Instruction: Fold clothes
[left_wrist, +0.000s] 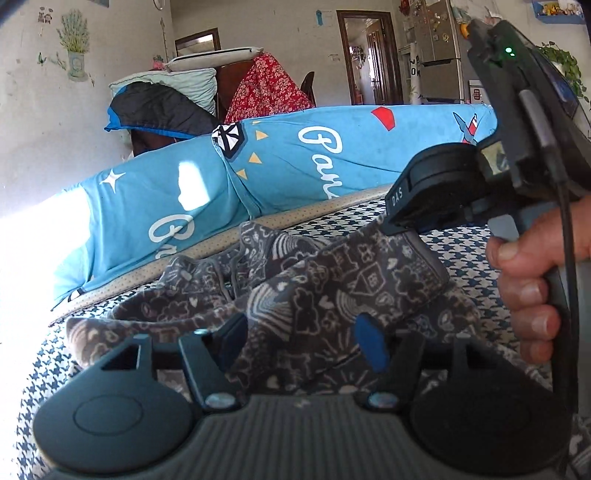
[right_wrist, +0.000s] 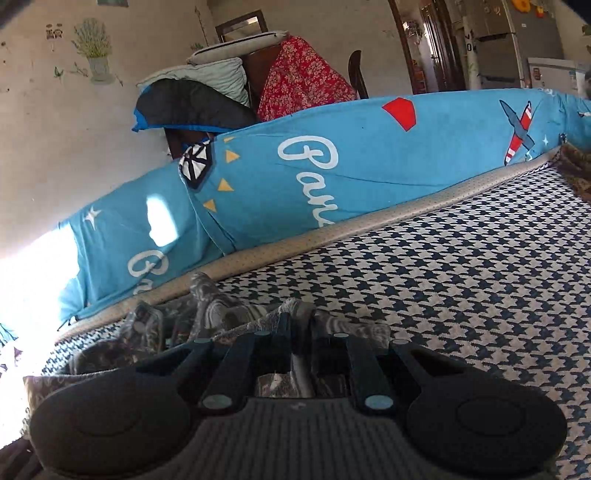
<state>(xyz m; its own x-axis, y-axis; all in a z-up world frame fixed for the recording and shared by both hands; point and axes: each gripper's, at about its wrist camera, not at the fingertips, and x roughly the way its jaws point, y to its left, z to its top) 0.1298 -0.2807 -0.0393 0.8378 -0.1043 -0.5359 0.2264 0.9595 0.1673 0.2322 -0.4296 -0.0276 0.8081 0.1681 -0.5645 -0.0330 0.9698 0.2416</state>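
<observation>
A soft dark grey garment printed with pale doodle outlines (left_wrist: 314, 291) lies crumpled in ridges on a bed cover woven in a blue-and-white houndstooth check (right_wrist: 461, 288), close to the cover's far edge, where a beige dotted piping band (right_wrist: 369, 225) runs along it. Behind that band lies a long padded roll in bright blue cotton with white script, a red shape and a small aeroplane print (left_wrist: 295, 158).

The left gripper (left_wrist: 301, 339) sits low over the near part of the garment; its two fingers, one with a blue pad (left_wrist: 371, 341), stand apart with a raised fold of the cloth between them, and whether the pads press that cloth cannot be told. The right gripper (left_wrist: 397, 216), seen in the left wrist view, slants down from the upper right, held by a bare hand (left_wrist: 532, 280) curled round its grey handle, with a black cable hanging beside it; its tip meets the garment's far right edge. In its own view the right gripper (right_wrist: 295, 332) has its black fingers drawn together, clenched on a thin pinched ridge of the grey cloth.

To the right of the garment the houndstooth cover stretches flat and bare toward its far right corner
</observation>
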